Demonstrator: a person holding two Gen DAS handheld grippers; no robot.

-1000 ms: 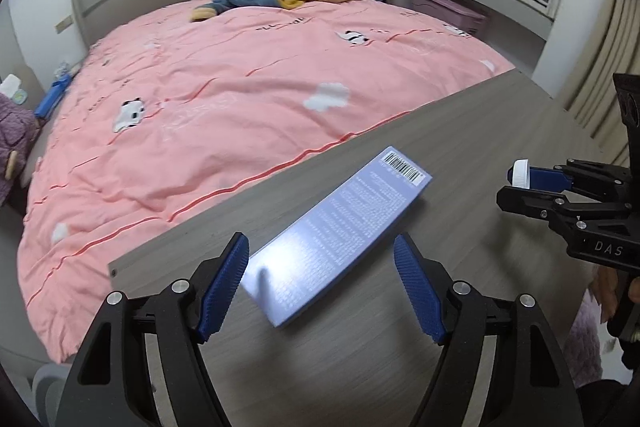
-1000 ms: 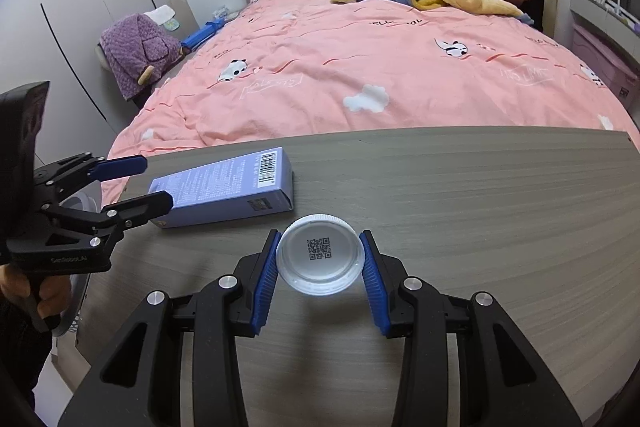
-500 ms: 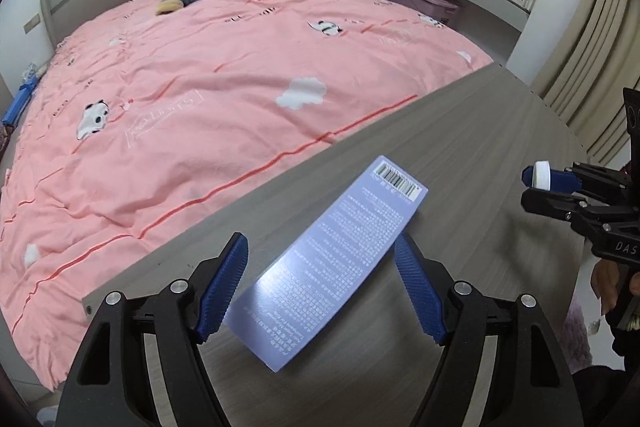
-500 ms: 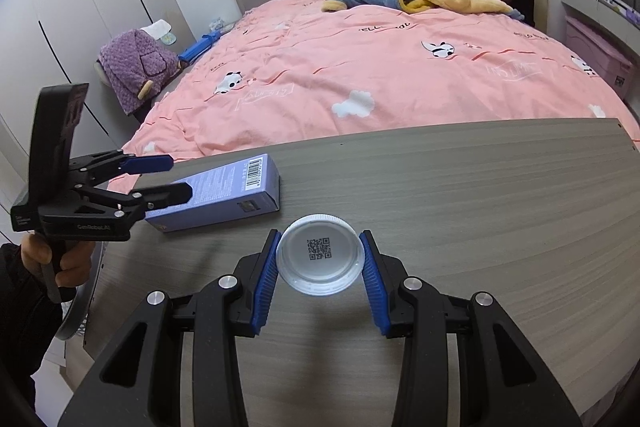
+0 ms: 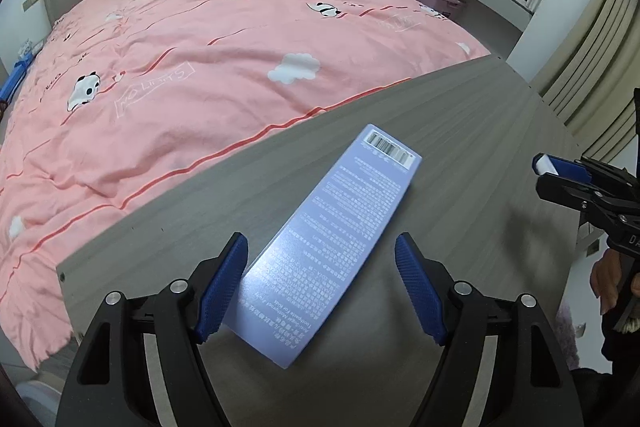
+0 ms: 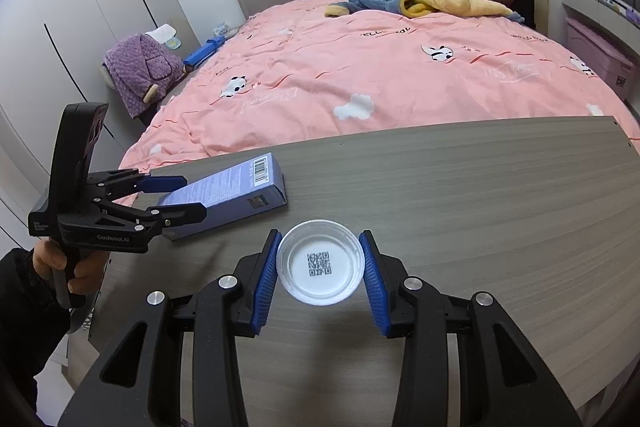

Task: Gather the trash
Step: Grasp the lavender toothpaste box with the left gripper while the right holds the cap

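Bare table (image 6: pixel 480 195) lies right of the box (image 6: pixel 236 187) (bed (image 6: pixel 360 75) beyond).

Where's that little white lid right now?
In the right wrist view, the white lid sits pinched between the right gripper, over the grey table, just right of the blue box.

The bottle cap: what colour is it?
White, with a black QR code inside; bottle cap shows best in the right wrist view.
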